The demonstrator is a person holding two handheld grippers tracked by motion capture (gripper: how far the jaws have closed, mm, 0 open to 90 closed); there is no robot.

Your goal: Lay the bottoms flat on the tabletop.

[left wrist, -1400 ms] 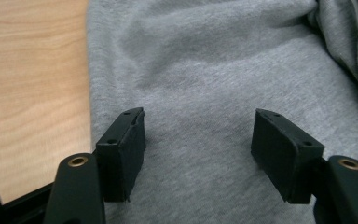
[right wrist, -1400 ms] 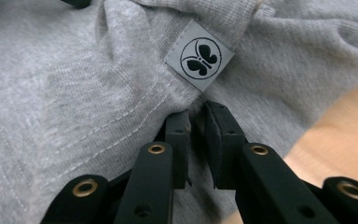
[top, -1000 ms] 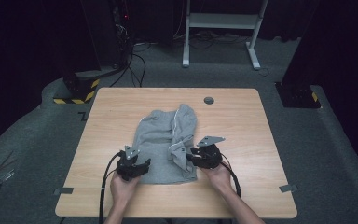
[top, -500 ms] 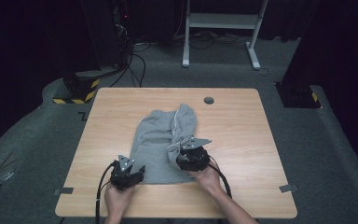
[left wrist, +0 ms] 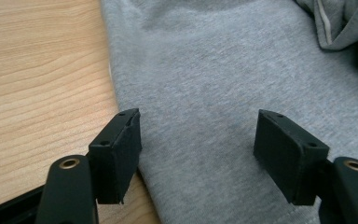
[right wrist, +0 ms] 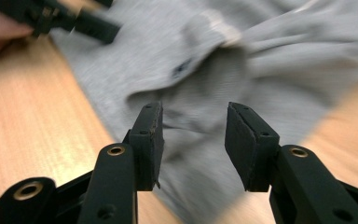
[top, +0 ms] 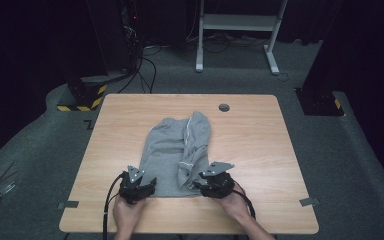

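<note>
Right gripper (right wrist: 193, 140) jaws apart above blurred grey garment (right wrist: 205, 74).

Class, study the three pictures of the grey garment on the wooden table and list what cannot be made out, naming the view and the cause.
- Right gripper view: motion blur smears the grey fabric garment; its small dark mark is unreadable.
- Left gripper view: the frame's edges crop the garment, so its shape is lost.
- High view: the small dark round thing on the light wooden table is too small to identify.
</note>
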